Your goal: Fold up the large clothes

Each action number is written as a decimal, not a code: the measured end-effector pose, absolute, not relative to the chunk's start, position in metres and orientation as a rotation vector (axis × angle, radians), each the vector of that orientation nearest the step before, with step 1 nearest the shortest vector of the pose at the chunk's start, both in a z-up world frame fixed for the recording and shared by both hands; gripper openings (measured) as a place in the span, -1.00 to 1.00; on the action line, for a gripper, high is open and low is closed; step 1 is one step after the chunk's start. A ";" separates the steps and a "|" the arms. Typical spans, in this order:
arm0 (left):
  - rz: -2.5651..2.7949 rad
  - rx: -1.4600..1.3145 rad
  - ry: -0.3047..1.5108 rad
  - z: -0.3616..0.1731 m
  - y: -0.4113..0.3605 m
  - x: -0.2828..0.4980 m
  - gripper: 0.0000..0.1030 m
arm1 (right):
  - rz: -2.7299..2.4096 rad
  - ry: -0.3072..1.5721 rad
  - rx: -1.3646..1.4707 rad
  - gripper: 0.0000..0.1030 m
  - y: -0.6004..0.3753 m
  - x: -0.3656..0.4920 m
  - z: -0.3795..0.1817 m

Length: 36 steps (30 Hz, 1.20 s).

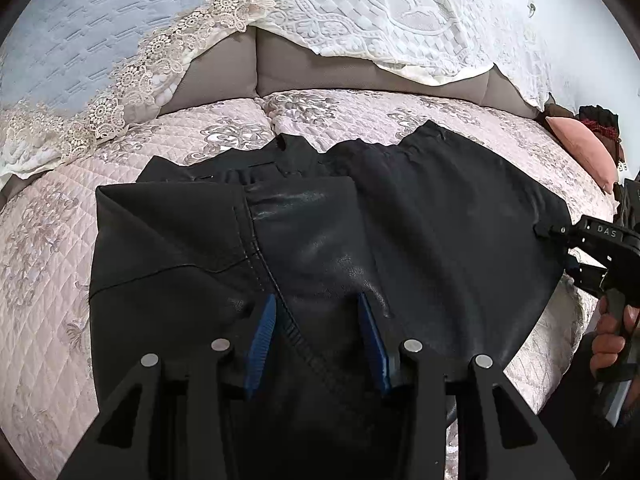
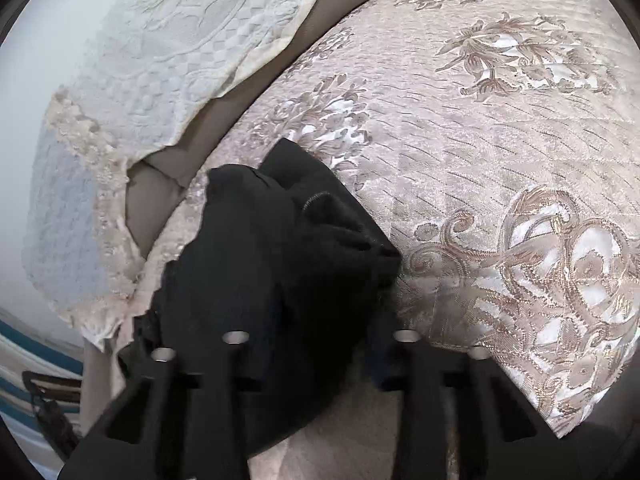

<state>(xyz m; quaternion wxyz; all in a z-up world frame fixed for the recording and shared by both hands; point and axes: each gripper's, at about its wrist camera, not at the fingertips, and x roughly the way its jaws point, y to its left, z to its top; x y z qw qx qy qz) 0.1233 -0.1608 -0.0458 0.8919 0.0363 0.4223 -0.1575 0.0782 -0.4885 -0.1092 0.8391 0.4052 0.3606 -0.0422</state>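
A black leather-like jacket (image 1: 400,220) lies spread on a pink quilted sofa seat (image 1: 48,280). In the left wrist view my left gripper (image 1: 318,320) has a thick fold of the jacket's near edge bulging between its blue pads (image 1: 262,344), which press on it. My right gripper (image 1: 556,248) reaches in from the right and pinches the jacket's right edge. In the right wrist view the bunched jacket (image 2: 260,260) drapes over the right gripper (image 2: 312,320) and hides its left finger; its fabric fills the gap between the fingers.
A white embossed throw (image 1: 380,12) and a lace-edged blue-grey one (image 1: 80,32) hang over the grey backrest. A pink cushion (image 1: 580,148) sits at the far right. A hand (image 1: 612,336) holds the right gripper's handle. A striped rug (image 2: 24,360) shows beside the sofa.
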 end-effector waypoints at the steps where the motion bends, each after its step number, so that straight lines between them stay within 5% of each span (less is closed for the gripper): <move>1: -0.328 0.077 0.876 -0.046 -0.161 0.124 -0.15 | -0.070 0.755 0.848 -0.57 -0.489 0.076 -0.103; 19: -0.239 -0.092 0.789 0.003 -0.066 0.090 -0.16 | 0.415 0.609 0.472 -0.68 -0.316 0.080 0.043; 32: -0.057 -0.218 0.825 -0.019 0.025 0.061 -0.16 | 0.624 0.890 0.132 -0.66 -0.158 0.092 -0.052; 36: -0.050 -0.240 0.836 -0.024 0.032 0.054 -0.16 | 0.632 0.858 0.123 -0.39 -0.158 0.087 -0.042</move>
